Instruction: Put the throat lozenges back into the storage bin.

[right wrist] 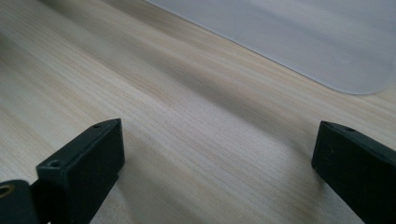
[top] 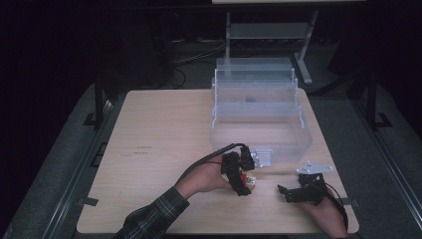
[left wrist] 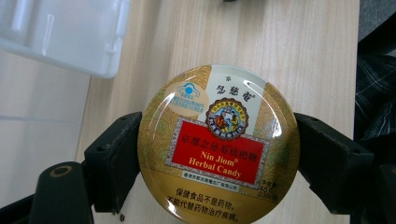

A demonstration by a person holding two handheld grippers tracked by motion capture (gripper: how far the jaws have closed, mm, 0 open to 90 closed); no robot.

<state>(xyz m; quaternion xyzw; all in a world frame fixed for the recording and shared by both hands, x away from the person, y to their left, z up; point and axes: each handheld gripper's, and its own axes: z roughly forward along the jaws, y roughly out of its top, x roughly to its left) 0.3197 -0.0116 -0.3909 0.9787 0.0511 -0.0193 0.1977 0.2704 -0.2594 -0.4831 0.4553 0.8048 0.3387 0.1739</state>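
Near table [top: 149,149] front edge: we are holding right gripper [top: 284,191] with jaws spread, nothing between.

Left gripper [top: 247,185] is clamping candy tin [left wrist: 218,144] by rim, just above tabletop.

We are judging tin light, stiff, glossy, likely slippery; opposite rim sides looking best.

Clear tiered box [top: 261,119] sitting at far right edge.

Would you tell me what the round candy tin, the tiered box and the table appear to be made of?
Candy tin: probably printed metal, glossy, with bright glints on its lid. Tiered box: clear plastic, since the table shows through it. Table: pale wood or wood-look laminate, matte, with visible grain.
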